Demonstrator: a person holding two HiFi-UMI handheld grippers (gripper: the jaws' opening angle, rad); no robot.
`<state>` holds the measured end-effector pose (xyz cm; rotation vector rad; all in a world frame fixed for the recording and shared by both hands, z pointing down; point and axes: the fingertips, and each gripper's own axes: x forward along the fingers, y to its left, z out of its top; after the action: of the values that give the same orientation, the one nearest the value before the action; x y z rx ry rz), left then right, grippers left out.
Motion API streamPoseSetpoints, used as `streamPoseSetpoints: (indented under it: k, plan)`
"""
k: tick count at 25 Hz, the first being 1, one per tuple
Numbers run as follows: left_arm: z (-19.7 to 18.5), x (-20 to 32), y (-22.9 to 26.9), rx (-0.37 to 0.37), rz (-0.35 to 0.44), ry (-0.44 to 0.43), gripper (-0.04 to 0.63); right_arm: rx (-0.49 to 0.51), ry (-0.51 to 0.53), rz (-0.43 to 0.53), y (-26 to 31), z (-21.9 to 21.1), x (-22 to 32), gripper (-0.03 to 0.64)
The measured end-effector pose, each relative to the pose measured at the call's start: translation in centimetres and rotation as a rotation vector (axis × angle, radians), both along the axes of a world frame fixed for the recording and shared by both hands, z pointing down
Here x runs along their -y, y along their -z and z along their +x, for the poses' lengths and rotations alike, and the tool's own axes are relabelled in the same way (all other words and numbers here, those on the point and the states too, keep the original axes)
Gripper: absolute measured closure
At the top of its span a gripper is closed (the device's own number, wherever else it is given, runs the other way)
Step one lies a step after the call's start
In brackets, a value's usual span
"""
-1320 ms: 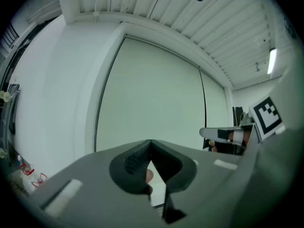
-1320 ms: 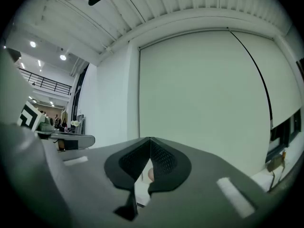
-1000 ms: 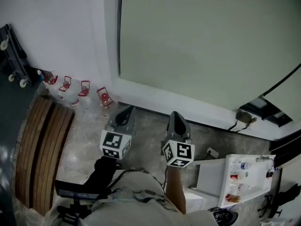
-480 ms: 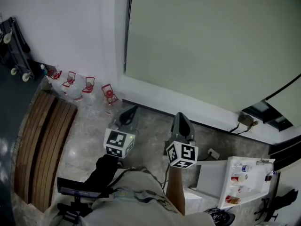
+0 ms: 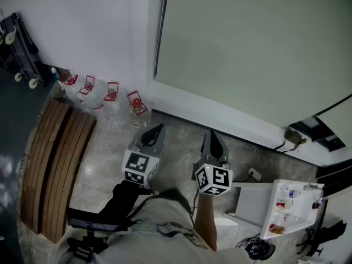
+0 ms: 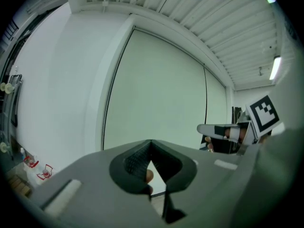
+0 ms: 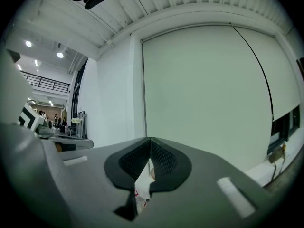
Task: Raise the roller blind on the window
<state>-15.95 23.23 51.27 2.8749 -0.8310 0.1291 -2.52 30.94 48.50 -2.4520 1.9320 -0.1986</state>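
the roller blind [image 5: 247, 43] hangs fully down over the window, a pale green sheet reaching almost to the white sill [image 5: 220, 116]. a thin dark line [image 5: 161, 32] runs down its left edge, next to the white wall [image 5: 82, 21]; whether it is a cord or the frame i cannot tell.

both tools are held out in front of the person, side by side, pointing toward the window and well clear of the blind. the left tool [image 5: 158, 127] has its jaws pressed together with nothing between them. the right tool [image 5: 212, 135] is closed and empty in the same way. each tool's marker cube sits at the end nearer the person.

on the stone floor [image 5: 176, 142] below the sill, four clear water bottles [image 5: 111, 95] with red handles stand in a row against the wall. a set of wooden slats [image 5: 52, 164] lies to the left of them.
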Motion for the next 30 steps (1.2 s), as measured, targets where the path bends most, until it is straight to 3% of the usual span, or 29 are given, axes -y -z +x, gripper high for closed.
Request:
streamPoseSetpoints:
  k: [6,12,22,30]
  plan:
    - [-1.2,0.9,-1.8,0.004,-0.053,0.005,0.598,0.009,0.014,-0.048,-1.6,-1.4,1.5,0.615]
    - [-0.2,4.3,-3.0,0.016,-0.072,0.056,0.597,0.023,0.063,-0.062,-2.5,0.0,5.6,0.615]
    - [6.2,12.7,-1.0,0.034,-0.003,0.152,0.597,0.024,0.196,0.008,-0.4,5.4,15.6,0.615]
    - [11.4,17.3,-0.1,0.052,0.007,0.205,0.597,0.032,0.264,0.027,0.7,9.7,20.7,0.615]
